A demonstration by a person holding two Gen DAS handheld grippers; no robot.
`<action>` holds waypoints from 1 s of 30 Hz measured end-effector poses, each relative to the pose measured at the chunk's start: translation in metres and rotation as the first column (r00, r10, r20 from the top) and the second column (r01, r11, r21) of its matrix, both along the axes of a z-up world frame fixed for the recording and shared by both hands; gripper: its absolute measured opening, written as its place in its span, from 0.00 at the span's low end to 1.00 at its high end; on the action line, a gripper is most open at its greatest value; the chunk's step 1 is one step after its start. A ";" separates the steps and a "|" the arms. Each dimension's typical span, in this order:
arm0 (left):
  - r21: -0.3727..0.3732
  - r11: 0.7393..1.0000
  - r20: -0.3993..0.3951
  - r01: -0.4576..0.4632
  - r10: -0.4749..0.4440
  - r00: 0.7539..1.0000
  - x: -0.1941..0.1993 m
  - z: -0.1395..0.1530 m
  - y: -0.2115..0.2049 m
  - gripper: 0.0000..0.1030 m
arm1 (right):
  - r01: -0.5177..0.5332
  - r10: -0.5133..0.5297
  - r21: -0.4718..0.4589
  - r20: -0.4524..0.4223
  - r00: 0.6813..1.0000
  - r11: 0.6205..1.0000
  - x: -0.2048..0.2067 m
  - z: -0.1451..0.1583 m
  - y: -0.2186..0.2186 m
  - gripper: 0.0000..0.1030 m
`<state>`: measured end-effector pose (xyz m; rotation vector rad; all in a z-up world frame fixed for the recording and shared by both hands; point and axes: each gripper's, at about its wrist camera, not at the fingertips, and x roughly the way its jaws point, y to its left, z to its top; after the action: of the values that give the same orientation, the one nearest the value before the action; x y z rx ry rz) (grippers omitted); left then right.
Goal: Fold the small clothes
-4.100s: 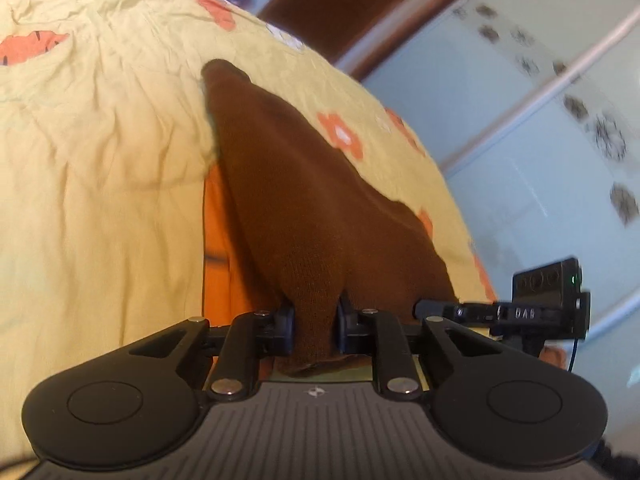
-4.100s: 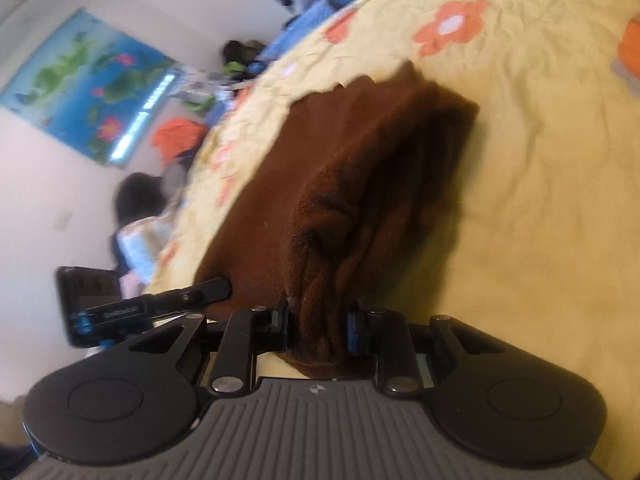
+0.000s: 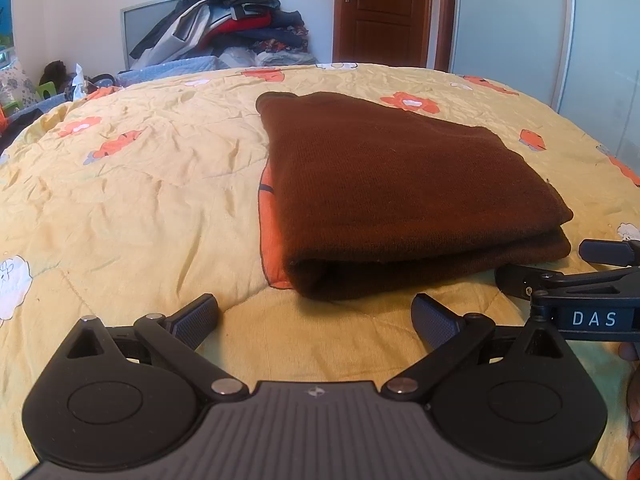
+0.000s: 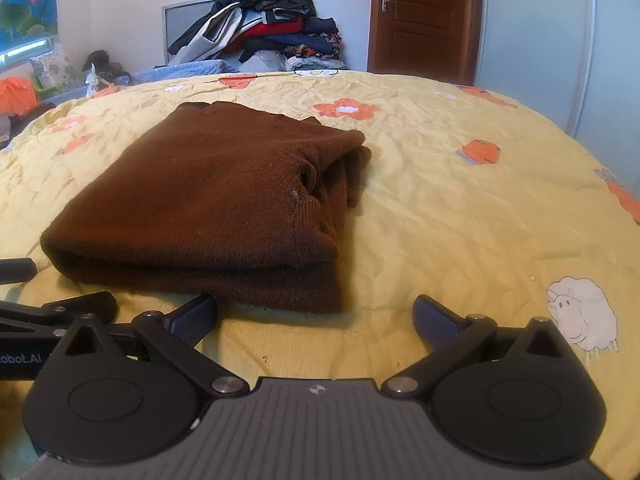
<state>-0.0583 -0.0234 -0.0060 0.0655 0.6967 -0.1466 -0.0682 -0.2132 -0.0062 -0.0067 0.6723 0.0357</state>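
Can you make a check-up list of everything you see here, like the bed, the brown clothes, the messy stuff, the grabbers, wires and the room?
Surface: yellow flowered bedspread, wrinkled.
Job's things: brown sweater, folded flat on the bedspread, held by neither gripper.
Clutter: pile of clothes beyond the bed.
Grippers: left gripper open, empty; right gripper open, empty; both short of the sweater's near edge.
Cables: nothing seen.
Surroundings: wooden door, closed; wall picture.

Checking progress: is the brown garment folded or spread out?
Folded. The brown garment lies on the bedspread as a compact stack, layered edges visible along its near side.
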 end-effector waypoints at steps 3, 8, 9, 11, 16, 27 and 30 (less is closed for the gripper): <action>-0.001 1.000 0.000 0.000 0.000 1.000 0.000 0.000 0.000 1.00 | 0.000 0.000 0.000 0.000 1.000 1.000 0.000 0.000 0.000 1.00; -0.002 1.000 0.000 -0.001 0.001 1.000 0.000 0.000 0.000 1.00 | 0.000 0.000 0.000 0.000 1.000 1.000 0.000 0.000 0.000 1.00; -0.007 1.000 0.000 -0.001 0.001 1.000 0.000 0.000 0.001 1.00 | 0.000 0.000 0.000 0.000 1.000 1.000 0.000 0.000 0.000 1.00; -0.021 1.000 -0.001 -0.003 0.003 1.000 0.001 0.001 0.002 1.00 | -0.001 0.001 0.000 0.000 1.000 1.000 0.000 0.000 0.000 1.00; 0.011 0.999 -0.006 -0.035 0.035 0.999 0.000 0.000 -0.005 1.00 | 0.000 0.000 -0.001 0.000 1.000 1.000 0.000 0.000 0.000 1.00; 0.005 0.999 0.001 -0.047 0.047 0.999 -0.001 -0.001 -0.004 1.00 | 0.000 0.000 -0.001 0.000 1.000 1.000 0.000 0.000 0.000 1.00; 0.004 0.999 0.002 -0.046 0.046 0.999 -0.002 -0.001 -0.003 1.00 | 0.000 0.000 -0.001 0.000 1.000 1.000 -0.001 0.000 0.000 1.00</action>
<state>-0.0600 -0.0267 -0.0072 0.0538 0.6957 -0.1008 -0.0690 -0.2132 -0.0059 -0.0080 0.6724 0.0356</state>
